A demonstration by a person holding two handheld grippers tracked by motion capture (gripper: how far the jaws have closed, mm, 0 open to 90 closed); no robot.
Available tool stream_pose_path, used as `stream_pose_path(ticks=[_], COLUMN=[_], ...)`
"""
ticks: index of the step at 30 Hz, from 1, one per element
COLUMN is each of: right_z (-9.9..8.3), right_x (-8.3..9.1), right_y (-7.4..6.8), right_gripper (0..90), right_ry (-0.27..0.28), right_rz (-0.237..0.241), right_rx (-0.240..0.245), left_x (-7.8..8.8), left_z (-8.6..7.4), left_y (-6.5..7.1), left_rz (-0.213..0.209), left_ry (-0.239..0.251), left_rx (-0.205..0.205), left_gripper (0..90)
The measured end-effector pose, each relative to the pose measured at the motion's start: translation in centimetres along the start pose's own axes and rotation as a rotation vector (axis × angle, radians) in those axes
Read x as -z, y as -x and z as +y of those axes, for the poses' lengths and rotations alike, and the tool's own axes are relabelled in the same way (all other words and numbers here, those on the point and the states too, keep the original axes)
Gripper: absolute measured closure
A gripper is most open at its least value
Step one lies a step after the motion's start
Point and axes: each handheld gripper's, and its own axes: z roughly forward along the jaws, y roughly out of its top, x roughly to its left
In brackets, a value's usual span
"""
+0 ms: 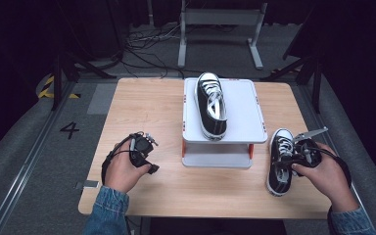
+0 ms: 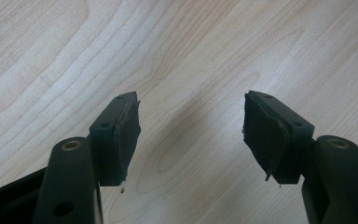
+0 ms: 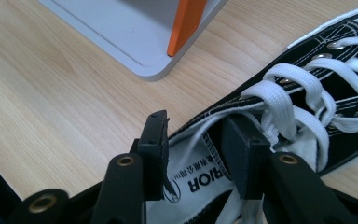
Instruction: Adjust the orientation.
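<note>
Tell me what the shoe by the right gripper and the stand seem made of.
Shoe: looks like black canvas with white stitching, metal eyelets, white fabric laces, pale rubbery sole rim. Stand: smooth matte grey-white shelves, probably plastic or painted board, with orange posts that look plastic.

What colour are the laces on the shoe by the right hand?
White, on the black shoe; the right gripper view shows the laces best.

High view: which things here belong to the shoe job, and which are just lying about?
In the job:
- shoe on the table, at the right gripper
- shoe on the rack
- white rack

Lying about:
- left gripper, open over bare wood
- grey frame behind the table
</note>
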Motion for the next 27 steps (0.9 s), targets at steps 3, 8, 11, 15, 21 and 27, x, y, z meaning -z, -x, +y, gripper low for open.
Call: stream_pose_path(ticks=[3, 8, 11, 15, 21, 27], right_z=[-0.1, 0.0, 0.5, 1.5, 2.1, 2.0], right_x=[1.2, 3.1, 3.7, 3.4, 2.2, 0.5], right_y=[0.0, 0.6, 1.1, 1.4, 1.9, 2.7], right_gripper=[59.5, 63.0, 62.8, 59.8, 54.5, 49.1], right_ry=[0.024, 0.075, 0.049, -0.023, -0.108, -0.159], right_rz=[0.013, 0.016, -0.041, -0.081, -0.101, -0.081], right_rx=[0.019, 0.019, 0.054, 0.123, 0.198, 0.266], left_x=[0.0, 0.1, 0.1, 0.0, 0.2, 0.0], left_z=[0.0, 0.1, 0.1, 0.1, 0.2, 0.6], left_y=[-0.1, -0.1, -0.1, -0.2, -0.3, -0.3], left_rz=[0.004, 0.004, 0.000, -0.004, -0.011, -0.014], left_ry=[0.000, 0.007, 0.008, 0.004, 0.014, 0.012], left_rx=[-0.002, -0.007, -0.005, -0.005, -0.004, -0.007], left_gripper=[36.9, 37.0, 36.8, 36.8, 36.7, 36.5])
